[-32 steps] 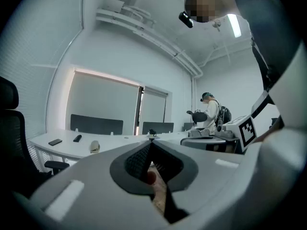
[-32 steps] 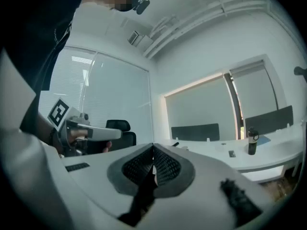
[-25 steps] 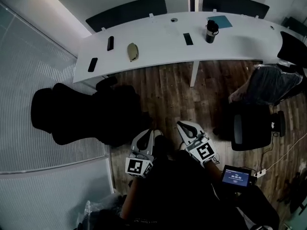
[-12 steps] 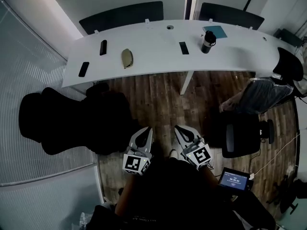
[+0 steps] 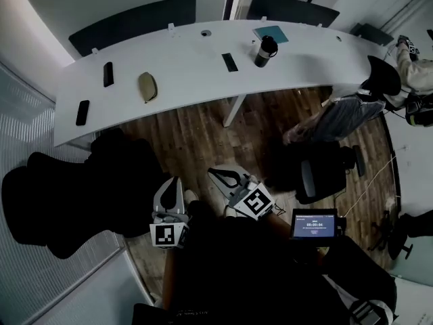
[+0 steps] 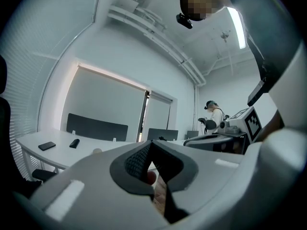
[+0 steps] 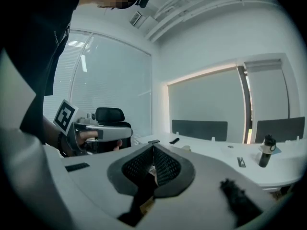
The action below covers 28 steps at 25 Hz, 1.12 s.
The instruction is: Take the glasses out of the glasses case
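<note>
The left tongs (image 5: 174, 181) and right tongs (image 5: 215, 173) are clenched on nothing, well short of the white surface (image 5: 196, 63); the tan glasses case (image 5: 147, 87) lies on its left part. Approach squarely, then release both before reaching

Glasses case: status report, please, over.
Left gripper and right gripper shut, empty. Glasses case on table, far from both. Black chair stands between.
</note>
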Available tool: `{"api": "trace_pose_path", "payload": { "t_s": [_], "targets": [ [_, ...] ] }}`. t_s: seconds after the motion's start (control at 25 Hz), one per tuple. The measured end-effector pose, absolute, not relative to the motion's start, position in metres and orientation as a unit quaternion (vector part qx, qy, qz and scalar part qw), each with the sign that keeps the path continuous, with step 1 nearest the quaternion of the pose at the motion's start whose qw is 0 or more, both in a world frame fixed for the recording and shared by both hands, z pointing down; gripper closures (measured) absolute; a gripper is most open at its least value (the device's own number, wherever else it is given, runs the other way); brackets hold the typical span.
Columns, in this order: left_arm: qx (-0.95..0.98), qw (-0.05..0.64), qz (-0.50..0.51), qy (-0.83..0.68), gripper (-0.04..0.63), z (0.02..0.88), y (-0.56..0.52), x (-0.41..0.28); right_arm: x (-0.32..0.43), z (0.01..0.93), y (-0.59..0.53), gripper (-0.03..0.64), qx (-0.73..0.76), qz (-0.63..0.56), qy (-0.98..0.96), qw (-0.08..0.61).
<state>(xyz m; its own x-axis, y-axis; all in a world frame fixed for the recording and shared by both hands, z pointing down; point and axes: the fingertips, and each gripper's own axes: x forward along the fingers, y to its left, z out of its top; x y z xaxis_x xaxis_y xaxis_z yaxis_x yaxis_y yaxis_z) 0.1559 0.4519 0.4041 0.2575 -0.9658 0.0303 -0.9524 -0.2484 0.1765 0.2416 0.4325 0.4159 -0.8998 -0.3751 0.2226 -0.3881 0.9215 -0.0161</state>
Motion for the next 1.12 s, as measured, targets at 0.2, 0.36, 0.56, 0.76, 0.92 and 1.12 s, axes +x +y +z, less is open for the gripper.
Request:
{"api": "trace_pose_path", "payload": {
  "t_s": [0.2,0.36,0.56,0.76,0.92,1.12],
  "targets": [
    [0.787,0.098,-0.023,-0.608,0.588,0.425,0.447,0.105,0.183,0.418,0.419,0.609,0.181,0.017,-0.978,0.103],
    [0.787,0.101,-0.028,-0.608,0.588,0.436,0.437,0.059,0.134,0.418,0.41,0.609,0.176,0.014,-0.979,0.099],
    [0.784,0.1,-0.024,-0.612,0.588,0.434,0.427,0.028,0.103,0.415,0.404,0.609,0.169,0.012,-0.98,0.105],
    [0.781,0.1,-0.031,-0.616,0.588,0.428,0.423,0.017,0.088,0.413,0.402,0.609,0.158,0.011,-0.981,0.114],
    [0.78,0.097,-0.033,-0.617,0.588,0.427,0.422,0.015,0.082,0.405,0.4,0.609,0.151,-0.006,-0.983,0.104],
    [0.771,0.093,-0.038,-0.629,0.588,0.419,0.431,0.014,0.082,0.399,0.404,0.609,0.147,-0.005,-0.984,0.098]
  ]
}}
